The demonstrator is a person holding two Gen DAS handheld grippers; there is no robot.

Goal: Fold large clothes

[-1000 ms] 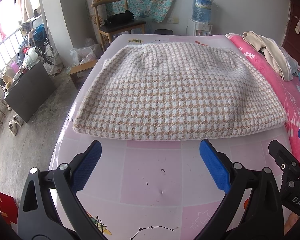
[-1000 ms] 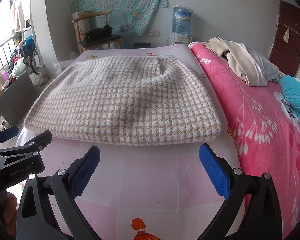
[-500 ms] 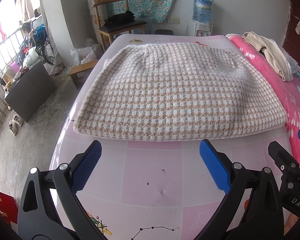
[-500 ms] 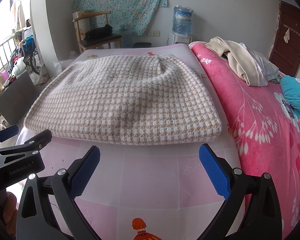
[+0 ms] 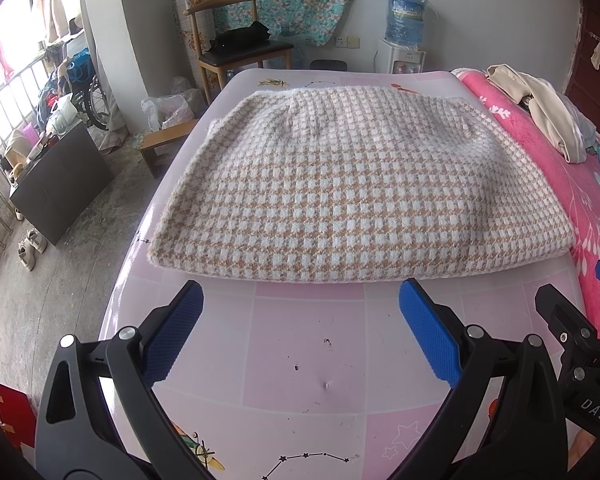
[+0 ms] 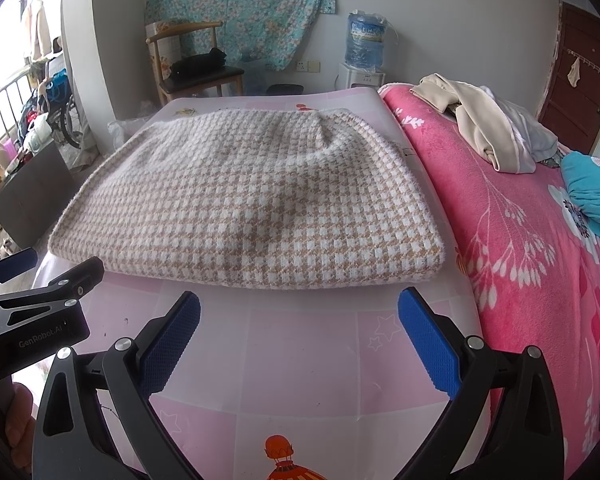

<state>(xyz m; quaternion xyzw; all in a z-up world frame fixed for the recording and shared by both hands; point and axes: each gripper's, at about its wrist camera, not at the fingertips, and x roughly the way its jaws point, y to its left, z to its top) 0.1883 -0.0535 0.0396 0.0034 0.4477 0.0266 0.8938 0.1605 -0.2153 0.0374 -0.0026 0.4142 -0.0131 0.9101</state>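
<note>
Holding two grippers side by side, you have both poised over the near end of a pink patterned mat (image 5: 312, 364), each with its two blue-padded fingers spread wide apart and nothing between them. Your left gripper (image 5: 300, 312) sits just short of the one garment on the mat, a tan-and-white houndstooth knit (image 5: 360, 184) that lies folded into a broad, flat, roughly rectangular bundle; its near edge runs straight across in front of your fingertips, close but not touching them. Your right gripper (image 6: 298, 322) faces the same near edge from further right, with the knit's right-hand corner just ahead of its right finger. Each camera catches the other tool at the frame's edge, so you can see the two stand near each other without touching. To the right of the mat lies one bright pink floral blanket (image 6: 512, 240), and on it rest one cream garment (image 6: 476, 128) heaped with a pale one, plus one teal item (image 6: 592, 192) at the far right. Beyond the mat you have one wooden chair (image 5: 236, 40) carrying one black bag (image 5: 242, 36), and one water dispenser (image 5: 404, 36) with a single blue bottle against the wall.
</note>
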